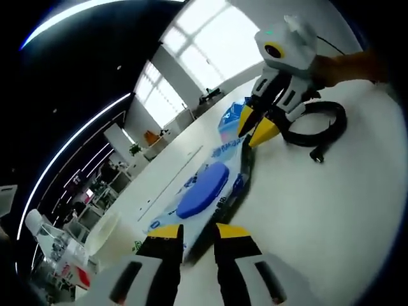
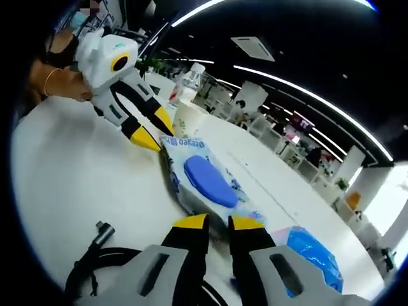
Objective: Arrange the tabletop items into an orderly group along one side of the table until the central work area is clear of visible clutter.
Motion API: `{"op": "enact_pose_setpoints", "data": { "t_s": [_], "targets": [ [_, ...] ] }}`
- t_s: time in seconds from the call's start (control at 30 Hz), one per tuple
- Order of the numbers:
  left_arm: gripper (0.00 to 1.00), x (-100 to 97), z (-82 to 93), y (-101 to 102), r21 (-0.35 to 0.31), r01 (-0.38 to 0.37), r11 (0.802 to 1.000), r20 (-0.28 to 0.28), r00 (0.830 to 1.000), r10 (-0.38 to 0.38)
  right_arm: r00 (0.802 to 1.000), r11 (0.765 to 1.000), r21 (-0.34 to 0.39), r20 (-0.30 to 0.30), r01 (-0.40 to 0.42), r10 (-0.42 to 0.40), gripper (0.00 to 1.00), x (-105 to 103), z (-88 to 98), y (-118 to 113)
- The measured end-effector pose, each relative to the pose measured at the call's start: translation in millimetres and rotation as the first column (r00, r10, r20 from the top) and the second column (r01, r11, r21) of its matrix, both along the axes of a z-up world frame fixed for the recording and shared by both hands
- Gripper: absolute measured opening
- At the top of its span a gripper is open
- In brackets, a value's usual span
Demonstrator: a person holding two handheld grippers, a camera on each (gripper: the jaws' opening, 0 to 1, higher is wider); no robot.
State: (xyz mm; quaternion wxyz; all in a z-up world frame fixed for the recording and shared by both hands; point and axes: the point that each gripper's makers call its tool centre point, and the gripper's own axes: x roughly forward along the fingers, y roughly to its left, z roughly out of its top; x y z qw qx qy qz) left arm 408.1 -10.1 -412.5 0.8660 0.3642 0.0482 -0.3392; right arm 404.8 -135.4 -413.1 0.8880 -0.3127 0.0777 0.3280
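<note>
At the centre of both views, on the white table (image 1: 319,210): one wet-wipes pack (image 1: 201,191), flat, with a blue lid (image 1: 205,188) on top.

Item: wet-wipes pack. Soft film pouch, probably light and pliable; likely to sag if lifted by one end. Its film looks slick. I judge the end seams the best hold, one in each gripper, and not the hard lid.

Left gripper (image 1: 199,231): my own jaws rise at the bottom of the left gripper view, a narrow gap between them, with the near end of the pack at that gap. I cannot tell whether they pinch the film.

Right gripper (image 2: 218,221): jaws at the bottom centre of the right gripper view, close together at the opposite end of the pack; clamped or merely touching, I cannot tell.

Item: black cable (image 1: 319,127), coiled, stiff-looking, upper right of the left gripper view beside the right gripper.

Item: blue packet (image 2: 312,255), crinkled film, lower right of the right gripper view.

Differences between views:
- Right gripper view gives lettering on the pack, a clear bottle (image 2: 188,83) at upper centre and a white cup (image 2: 182,121) below it, and the cable's plug at lower left.
- Left gripper view gives the cable's whole coil and bright windows at the top.
</note>
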Motion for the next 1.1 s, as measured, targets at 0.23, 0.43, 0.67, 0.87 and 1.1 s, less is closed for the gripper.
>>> {"op": "enact_pose_setpoints", "data": {
  "t_s": [0.23, 0.43, 0.67, 0.87, 1.1],
  "targets": [
    [0.22, -5.9, -1.8, 5.1, -0.013, -0.010, 1.000, -0.020, 1.000, 0.009, 1.000, 0.999, 0.054, 0.008, 0.010, -0.010, 0.24, -0.1, 8.4, -2.6],
    [0.28, -11.9, -0.9, 9.3, -0.011, -0.023, 1.000, -0.005, 1.000, 0.022, 1.000, 0.996, 0.092, 0.008, 0.007, -0.008, 0.26, -3.3, 10.8, -4.3],
    [0.38, -14.9, 2.6, -3.1, -0.130, -0.048, 0.990, -0.071, 0.997, 0.039, 1.000, 0.989, 0.151, 0.015, 0.004, -0.007, 0.28, -8.6, 13.8, -7.7],
    [0.47, -23.9, 8.3, -27.0, -0.275, 0.008, 0.962, -0.149, 0.988, -0.051, 1.000, 0.974, 0.225, -0.005, -0.011, 0.012, 0.37, -17.5, 18.1, -12.9],
    [0.50, -36.2, 8.7, -41.4, -0.290, 0.054, 0.955, -0.161, 0.981, -0.105, 1.000, 0.949, 0.313, 0.002, -0.026, 0.027, 0.41, -22.5, 33.2, -13.1]
  ]
}}
